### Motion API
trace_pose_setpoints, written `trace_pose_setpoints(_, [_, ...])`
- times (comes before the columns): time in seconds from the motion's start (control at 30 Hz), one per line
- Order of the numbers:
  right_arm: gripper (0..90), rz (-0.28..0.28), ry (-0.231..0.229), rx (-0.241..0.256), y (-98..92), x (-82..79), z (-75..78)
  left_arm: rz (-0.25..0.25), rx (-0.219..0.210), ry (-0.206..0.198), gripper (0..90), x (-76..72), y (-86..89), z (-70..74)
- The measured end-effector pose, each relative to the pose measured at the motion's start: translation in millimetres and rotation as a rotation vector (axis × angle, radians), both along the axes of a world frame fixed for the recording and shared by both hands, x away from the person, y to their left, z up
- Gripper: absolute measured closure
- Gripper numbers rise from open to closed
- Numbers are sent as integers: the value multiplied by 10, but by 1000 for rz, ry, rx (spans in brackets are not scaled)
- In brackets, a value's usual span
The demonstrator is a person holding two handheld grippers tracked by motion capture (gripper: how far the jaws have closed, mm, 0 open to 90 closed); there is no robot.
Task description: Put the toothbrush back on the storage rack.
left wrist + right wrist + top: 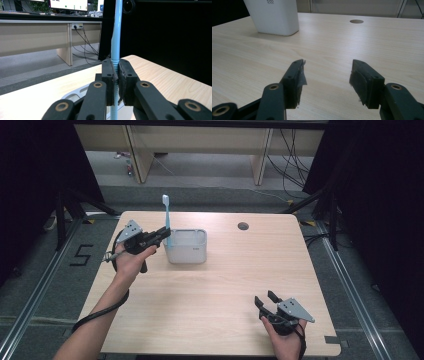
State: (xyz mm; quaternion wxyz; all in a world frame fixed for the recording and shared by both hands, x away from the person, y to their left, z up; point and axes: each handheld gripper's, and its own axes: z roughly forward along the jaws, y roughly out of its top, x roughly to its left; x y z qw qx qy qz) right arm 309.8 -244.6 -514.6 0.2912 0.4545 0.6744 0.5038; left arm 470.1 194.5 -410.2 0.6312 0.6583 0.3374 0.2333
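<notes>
**benchwatcher:** While the left tongs (162, 234) sit at the left rim of the white container (185, 246), they're clamped tight on a light blue toothbrush (166, 217). In the left gripper view the handle (116, 47) runs straight up between the two pads, pinched on both sides, no gap at all. Brush stands upright, bristle head on top, lower end down inside the container as far as I can tell.

**rigfan22:** Yep, same read. Container's toward the far left part of the wooden bench (215, 290), near the round cable hole (243, 226). What about the other hand?

**benchwatcher:** Right tongs (264, 299) are spread wide, nothing between them, low over the bench at the near right corner, well apart from the container. Right gripper view has bare wood between the pads (299, 77), with the container (273, 16) off at the upper left and the hole (356, 21) further back.

**rigfan22:** Can't tell if the brush tip touches the container's bottom, it's hidden.
</notes>
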Motion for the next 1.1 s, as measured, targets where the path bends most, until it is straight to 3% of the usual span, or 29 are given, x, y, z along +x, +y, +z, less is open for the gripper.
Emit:
trace_pose_setpoints(0.33, [450,2,-16,1,-2,8,-8,13,3,-3,834,42,18,30])
trace_pose_setpoints(0.4, [450,-1,13,32,21,-10,-7,17,7,-5,835,62,23,37])
trace_pose_setpoints(0.47, [450,7,-12,3,-4,9,-7,21,13,-5,834,78,29,42])
trace_pose_setpoints(0.8, [450,7,-11,5,-3,8,-7,49,18,-4,834,152,36,53])
trace_pose_setpoints(1.1, [449,8,-13,4,-5,9,-7,82,48,-3,834,210,10,42])
